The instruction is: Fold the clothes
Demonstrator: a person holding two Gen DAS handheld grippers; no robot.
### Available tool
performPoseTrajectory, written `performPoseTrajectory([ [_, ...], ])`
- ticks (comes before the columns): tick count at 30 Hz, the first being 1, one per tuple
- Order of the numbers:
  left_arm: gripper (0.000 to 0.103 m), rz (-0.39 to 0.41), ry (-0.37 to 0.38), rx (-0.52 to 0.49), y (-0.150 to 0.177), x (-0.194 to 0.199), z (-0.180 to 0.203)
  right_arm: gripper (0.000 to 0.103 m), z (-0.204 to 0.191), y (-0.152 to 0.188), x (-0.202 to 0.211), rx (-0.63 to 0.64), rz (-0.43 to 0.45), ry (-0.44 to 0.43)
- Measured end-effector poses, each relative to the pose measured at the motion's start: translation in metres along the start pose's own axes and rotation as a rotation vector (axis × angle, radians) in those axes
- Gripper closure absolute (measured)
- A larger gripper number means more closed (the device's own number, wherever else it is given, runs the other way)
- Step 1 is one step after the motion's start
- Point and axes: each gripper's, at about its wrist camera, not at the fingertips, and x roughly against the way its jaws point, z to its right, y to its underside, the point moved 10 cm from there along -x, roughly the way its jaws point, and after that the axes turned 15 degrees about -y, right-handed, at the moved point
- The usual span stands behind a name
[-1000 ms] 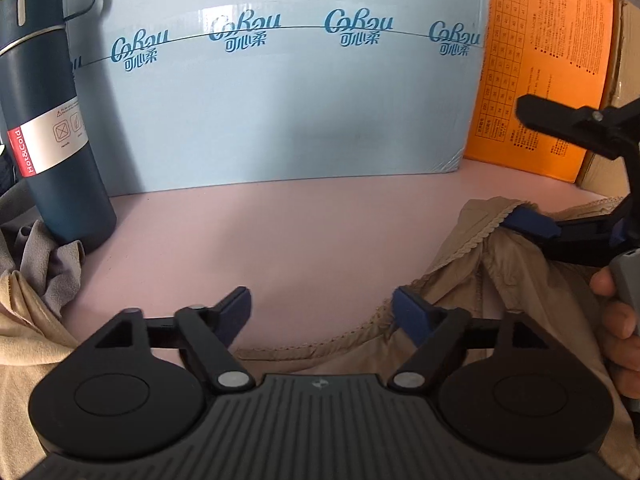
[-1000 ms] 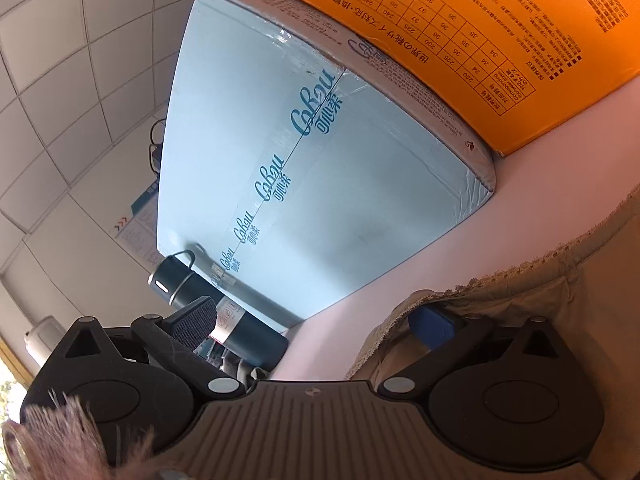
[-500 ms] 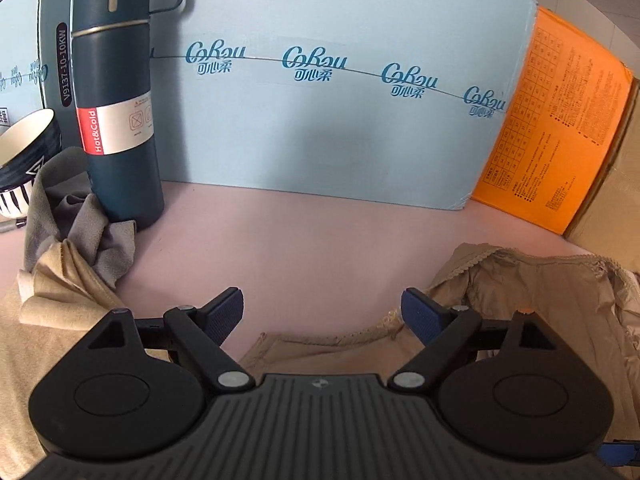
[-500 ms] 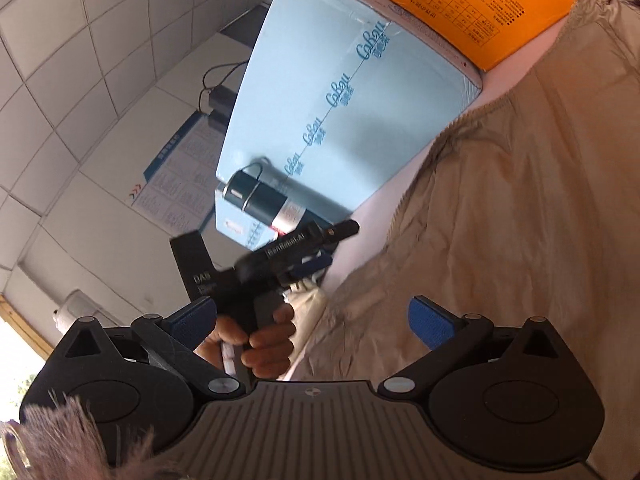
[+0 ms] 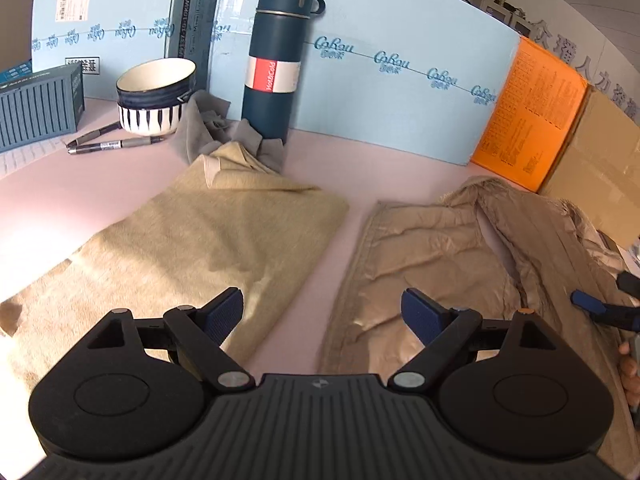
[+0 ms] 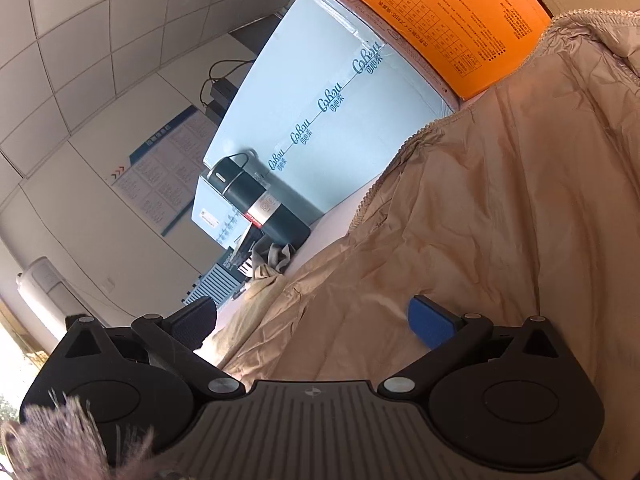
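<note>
The left gripper [image 5: 322,312] hovers above the table [image 5: 132,168] with its jaws spread wide and nothing between them; the gap straddles the bare strip of table separating two garments. The thin tan garment [image 5: 432,256] lies forward and to the right of these jaws, flat on the table, its long axis running away from the camera toward the orange box [image 5: 528,112]; its near left edge sits just below the right pad. The right gripper [image 6: 312,322] is also open and empty, positioned directly over the same tan garment [image 6: 480,208], so the right arm appears nearer to it. A judgement: the next fold depends on seizing a hem or corner of this garment, and the left jaws must shift right to reach it. A folded beige cloth [image 5: 208,240] lies to the left, well clear. Behind it stand a blue flask [image 5: 276,68], a grey rag [image 5: 224,132] touching its base, a striped bowl [image 5: 154,96] and pens [image 5: 116,144]. The light blue box [image 5: 400,80] limits forward travel; nothing obstructs the garment itself.
</note>
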Motion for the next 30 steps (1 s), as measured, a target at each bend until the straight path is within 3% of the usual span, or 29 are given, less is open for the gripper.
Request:
performPoseTrajectory([
  [3, 0.018, -0.027, 0.066, -0.035, 0.023, 0.010, 0.006, 0.000, -0.001, -0.002, 0.004, -0.011, 0.014, -0.018],
  [11, 0.018, -0.018, -0.084, -0.096, 0.055, 0.020, 0.003, 0.000, -0.001, -0.006, 0.009, -0.040, 0.049, -0.061],
  [26, 0.024, 0.042, -0.196, -0.258, 0.067, 0.025, 0.035, 0.000, -0.003, -0.007, 0.009, -0.036, 0.044, -0.053],
  [29, 0.047, 0.071, -0.216, -0.267, 0.064, 0.027, 0.037, 0.000, -0.002, -0.007, 0.009, -0.036, 0.044, -0.054],
  [30, 0.061, 0.082, -0.226, -0.269, 0.063, 0.027, 0.037, 0.000, -0.002, -0.006, 0.009, -0.036, 0.044, -0.054],
])
